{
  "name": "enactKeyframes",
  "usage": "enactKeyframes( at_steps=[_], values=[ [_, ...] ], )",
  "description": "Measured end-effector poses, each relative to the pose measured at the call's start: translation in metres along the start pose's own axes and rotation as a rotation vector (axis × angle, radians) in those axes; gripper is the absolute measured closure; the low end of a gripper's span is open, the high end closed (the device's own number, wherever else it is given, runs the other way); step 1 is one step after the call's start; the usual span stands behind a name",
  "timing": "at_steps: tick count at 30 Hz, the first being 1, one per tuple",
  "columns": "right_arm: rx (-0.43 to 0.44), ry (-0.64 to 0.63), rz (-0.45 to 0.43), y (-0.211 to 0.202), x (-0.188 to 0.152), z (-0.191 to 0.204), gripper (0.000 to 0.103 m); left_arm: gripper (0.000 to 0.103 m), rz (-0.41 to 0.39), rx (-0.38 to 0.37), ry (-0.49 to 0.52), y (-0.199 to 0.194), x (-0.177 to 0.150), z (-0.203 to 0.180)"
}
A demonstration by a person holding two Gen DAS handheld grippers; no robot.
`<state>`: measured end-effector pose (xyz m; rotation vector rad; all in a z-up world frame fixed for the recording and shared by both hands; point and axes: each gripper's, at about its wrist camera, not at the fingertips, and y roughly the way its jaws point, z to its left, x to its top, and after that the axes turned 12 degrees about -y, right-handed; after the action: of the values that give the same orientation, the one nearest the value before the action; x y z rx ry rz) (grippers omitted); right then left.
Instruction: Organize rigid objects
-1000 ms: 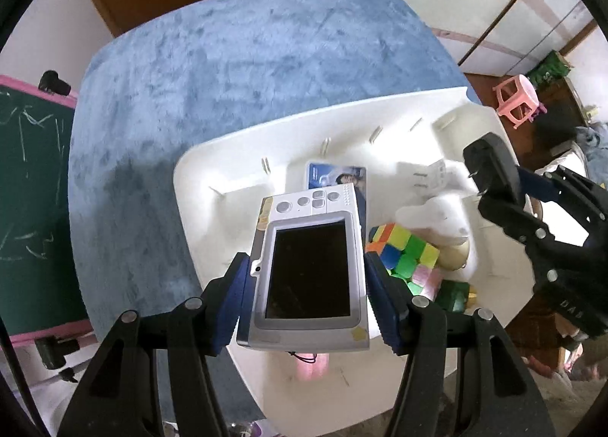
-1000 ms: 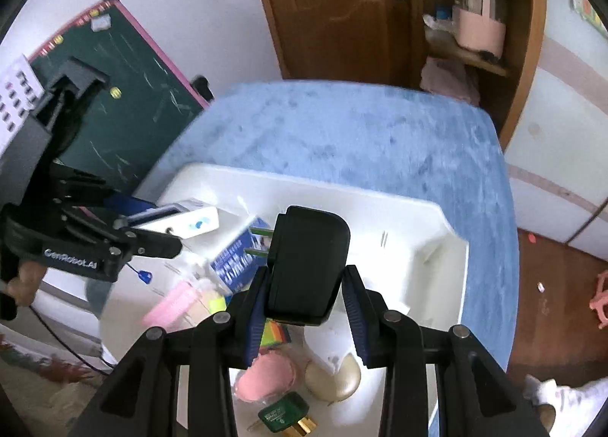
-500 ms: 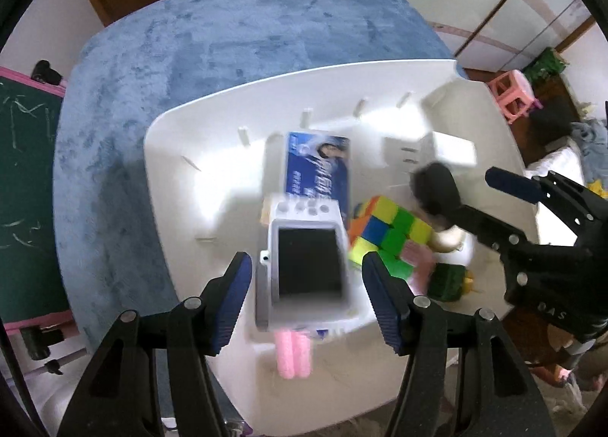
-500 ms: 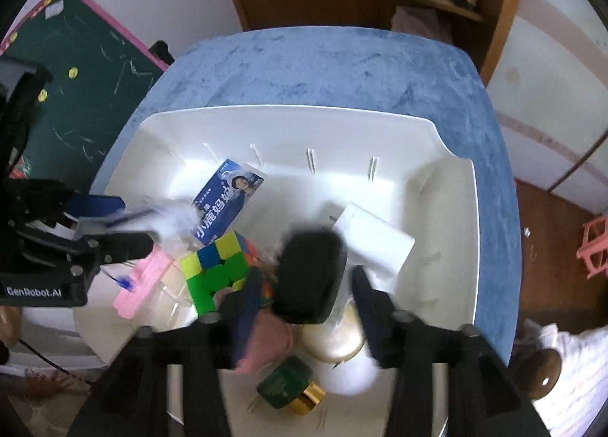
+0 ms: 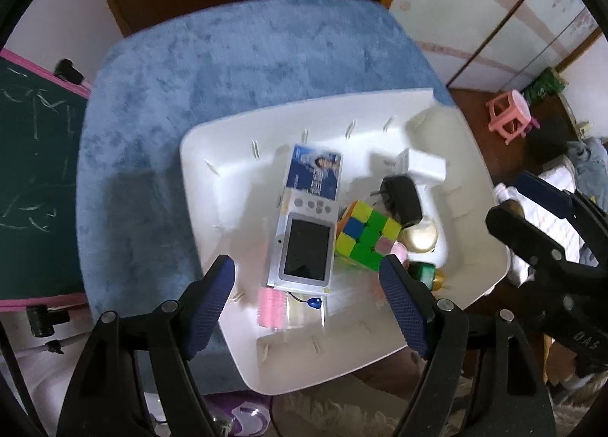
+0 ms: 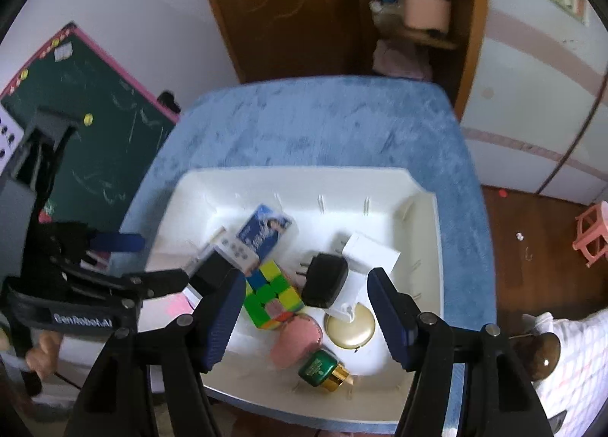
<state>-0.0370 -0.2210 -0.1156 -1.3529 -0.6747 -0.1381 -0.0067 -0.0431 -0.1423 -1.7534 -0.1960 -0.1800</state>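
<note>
White tray (image 5: 212,186) on the blue cloth (image 5: 228,76); contents placed relative to the colour cube (image 5: 366,235) at its middle.

- Silver camera (image 5: 304,247): just left of the cube, screen up, over the blue box (image 5: 315,173).
- Black charger (image 6: 325,279): just right of the cube, tilted (prongs showing).
- My left gripper (image 5: 307,304): jaws just opened, wide, nothing between them.
- My right gripper (image 6: 306,319): jaws just opened, empty, above the charger.

Left gripper (image 5: 307,298) and right gripper (image 6: 307,317) above the white tray (image 6: 425,209), jaws just opened, empty.
</note>
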Motion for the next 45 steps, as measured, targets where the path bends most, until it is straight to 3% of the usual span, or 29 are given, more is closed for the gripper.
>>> enactKeyframes(
  at_steps=[5,9,14,16,28,45],
  values=[
    [-0.048,0.069,-0.029,-0.031,0.012,0.003,0.035,0.022,-0.079,-0.010,-0.026,-0.035,-0.002,-0.001],
    [-0.103,0.122,-0.030,-0.052,0.015,0.005,0.029,0.022,-0.130,-0.028,-0.047,-0.063,-0.003,-0.005],
    [-0.155,0.129,-0.051,-0.078,0.016,0.013,0.028,0.022,-0.228,-0.028,-0.058,-0.096,-0.011,-0.010],
    [-0.181,0.115,-0.065,-0.087,0.017,0.019,0.024,0.022,-0.248,-0.010,-0.068,-0.103,-0.014,-0.011],
    [-0.278,0.087,-0.074,-0.113,0.032,0.031,0.022,0.022,-0.341,0.075,-0.114,-0.129,-0.023,-0.005],
    [-0.275,0.086,-0.090,-0.129,0.042,0.033,0.022,0.022,-0.400,0.099,-0.136,-0.145,-0.027,-0.007]
  ],
)
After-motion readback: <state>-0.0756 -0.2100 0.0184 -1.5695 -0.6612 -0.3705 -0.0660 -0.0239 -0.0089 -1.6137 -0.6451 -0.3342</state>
